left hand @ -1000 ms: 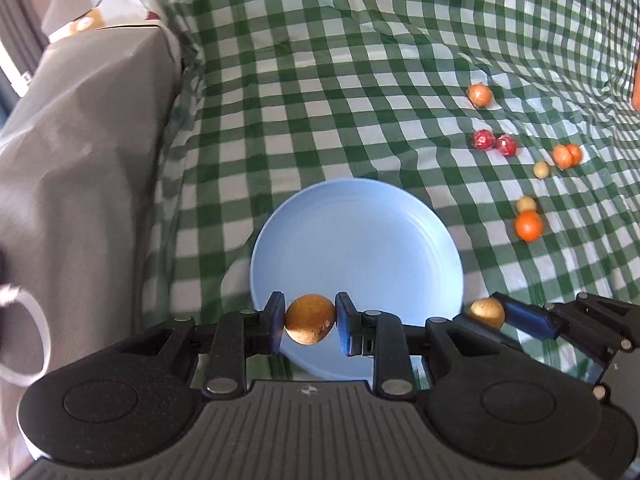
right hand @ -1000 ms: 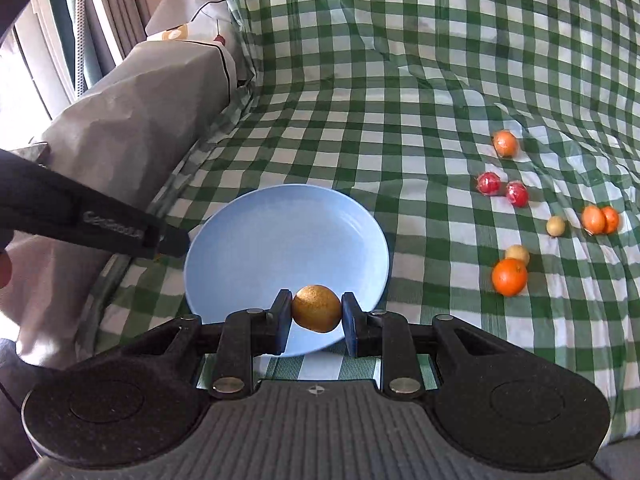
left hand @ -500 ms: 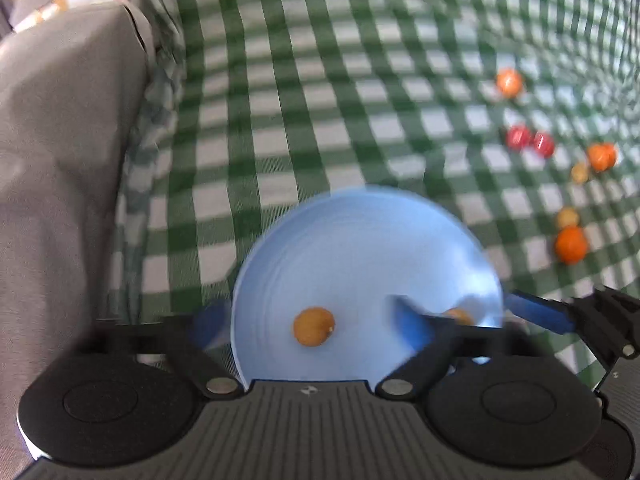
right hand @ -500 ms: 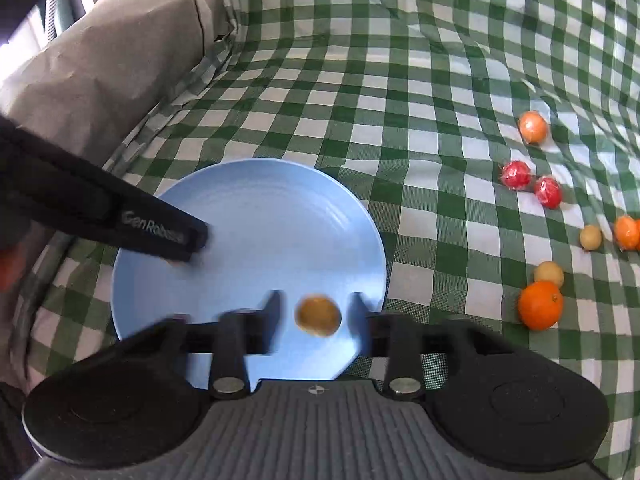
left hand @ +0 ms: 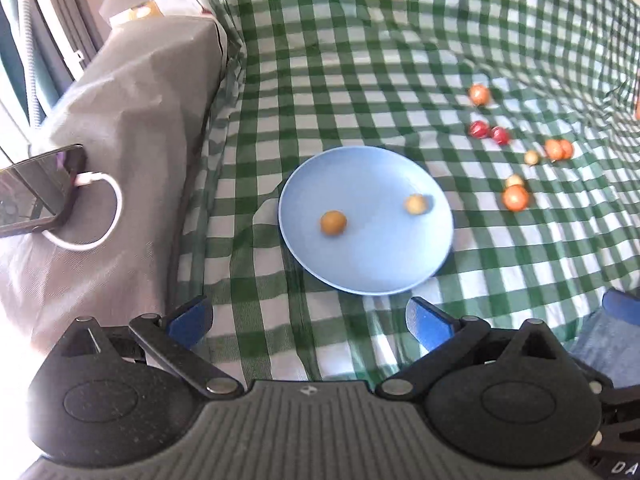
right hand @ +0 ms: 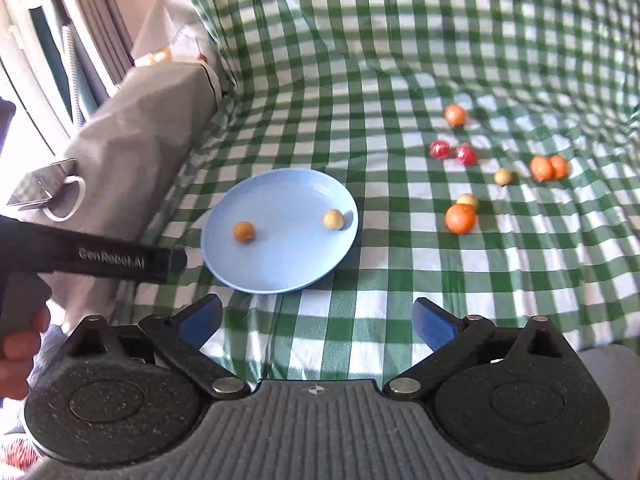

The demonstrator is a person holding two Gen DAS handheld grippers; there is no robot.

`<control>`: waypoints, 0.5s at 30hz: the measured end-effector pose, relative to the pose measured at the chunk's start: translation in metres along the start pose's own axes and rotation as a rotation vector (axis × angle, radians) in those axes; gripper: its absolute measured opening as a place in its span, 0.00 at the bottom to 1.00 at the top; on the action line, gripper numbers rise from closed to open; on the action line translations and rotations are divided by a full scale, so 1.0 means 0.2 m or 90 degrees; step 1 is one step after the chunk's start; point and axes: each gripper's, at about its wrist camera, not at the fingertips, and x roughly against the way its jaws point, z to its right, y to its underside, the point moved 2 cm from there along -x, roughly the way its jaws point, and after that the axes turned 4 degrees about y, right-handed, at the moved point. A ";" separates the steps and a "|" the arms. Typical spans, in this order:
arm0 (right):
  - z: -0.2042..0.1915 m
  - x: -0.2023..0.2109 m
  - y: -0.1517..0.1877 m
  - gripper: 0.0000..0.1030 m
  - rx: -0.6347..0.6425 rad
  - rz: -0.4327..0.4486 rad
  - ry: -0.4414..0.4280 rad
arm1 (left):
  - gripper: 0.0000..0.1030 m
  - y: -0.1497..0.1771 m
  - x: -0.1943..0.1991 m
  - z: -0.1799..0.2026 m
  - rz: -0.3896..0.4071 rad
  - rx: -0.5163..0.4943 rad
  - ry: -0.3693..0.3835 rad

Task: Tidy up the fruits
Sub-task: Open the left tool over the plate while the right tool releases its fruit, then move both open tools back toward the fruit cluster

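A light blue plate [left hand: 372,268] [right hand: 280,268] lies on the green checked cloth. Two small fruits rest on it: a brown one [left hand: 333,223] [right hand: 244,231] at the left and a pale yellow one [left hand: 416,204] [right hand: 333,219] at the right. My left gripper [left hand: 310,320] is open and empty, pulled back short of the plate. My right gripper [right hand: 318,322] is open and empty, also short of the plate. Several loose fruits lie to the right: an orange [left hand: 515,197] [right hand: 460,218], two red ones [left hand: 489,132] [right hand: 452,151] and small orange and yellow ones.
A grey covered block [left hand: 120,128] [right hand: 144,132] stands left of the plate, with a phone [left hand: 36,188] and white cable on it. The left gripper's body [right hand: 92,258] crosses the right wrist view at the left. The cloth rises into folds at the back.
Both grippers opened and let their fruits drop onto the plate. Both have pulled back and up, so the plate now sits farther ahead.
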 end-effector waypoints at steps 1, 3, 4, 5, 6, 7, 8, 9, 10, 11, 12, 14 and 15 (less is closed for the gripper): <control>-0.01 0.04 0.01 0.99 0.007 0.015 0.005 | 1.00 0.00 0.04 0.01 0.010 0.001 -0.005; 0.00 0.12 -0.01 0.99 0.006 0.048 0.025 | 1.00 0.00 0.15 0.03 0.027 0.010 -0.018; 0.01 0.16 -0.03 0.99 0.000 0.061 0.035 | 1.00 -0.01 0.20 0.04 0.037 0.011 -0.030; 0.02 0.20 -0.04 0.99 -0.009 0.070 0.040 | 1.00 -0.02 0.26 0.05 0.049 0.007 -0.041; 0.03 0.23 -0.07 0.99 -0.020 0.073 0.040 | 1.00 -0.02 0.32 0.06 0.065 0.001 -0.046; 0.04 0.26 -0.09 0.99 -0.031 0.072 0.039 | 1.00 -0.03 0.38 0.08 0.078 -0.004 -0.051; 0.05 0.29 -0.11 0.99 -0.042 0.073 0.035 | 1.00 -0.03 0.43 0.09 0.087 -0.007 -0.057; 0.07 0.32 -0.12 0.99 -0.049 0.078 0.031 | 1.00 -0.03 0.47 0.10 0.094 -0.007 -0.064; 0.07 0.34 -0.12 0.99 -0.051 0.083 0.031 | 1.00 -0.02 0.51 0.11 0.098 -0.006 -0.069; 0.06 0.36 -0.11 0.99 -0.050 0.089 0.037 | 1.00 0.00 0.55 0.11 0.099 -0.003 -0.073; 0.06 0.37 -0.10 0.99 -0.051 0.094 0.043 | 1.00 0.02 0.57 0.12 0.099 0.003 -0.074; 0.06 0.39 -0.06 0.99 -0.053 0.096 0.045 | 1.00 0.05 0.58 0.13 0.098 0.006 -0.072; 0.06 0.39 -0.04 0.99 -0.053 0.093 0.040 | 1.00 0.07 0.58 0.13 0.096 0.007 -0.075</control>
